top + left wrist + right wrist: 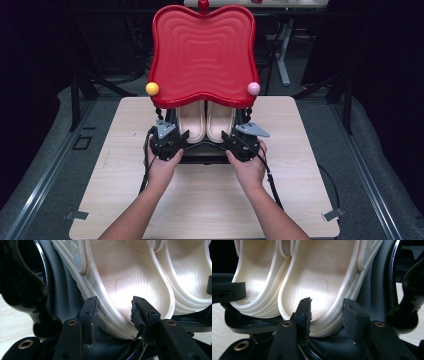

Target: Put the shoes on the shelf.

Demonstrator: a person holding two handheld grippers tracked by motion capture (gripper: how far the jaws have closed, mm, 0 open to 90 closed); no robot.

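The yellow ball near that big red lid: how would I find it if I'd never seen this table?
Start at the red wavy lid standing up at the far side of the wooden table, above two cream shoes. Look at its lower corners, each tipped with a small ball. The yellow ball sits on the left corner; its twin on the right is a pink ball.

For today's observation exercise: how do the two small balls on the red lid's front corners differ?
The yellow ball sits at the left front corner of the red lid; the pink ball sits at the right front corner. The yellow one is strongly coloured, the pink one pale. Both are round, similar in size, and at the same height.
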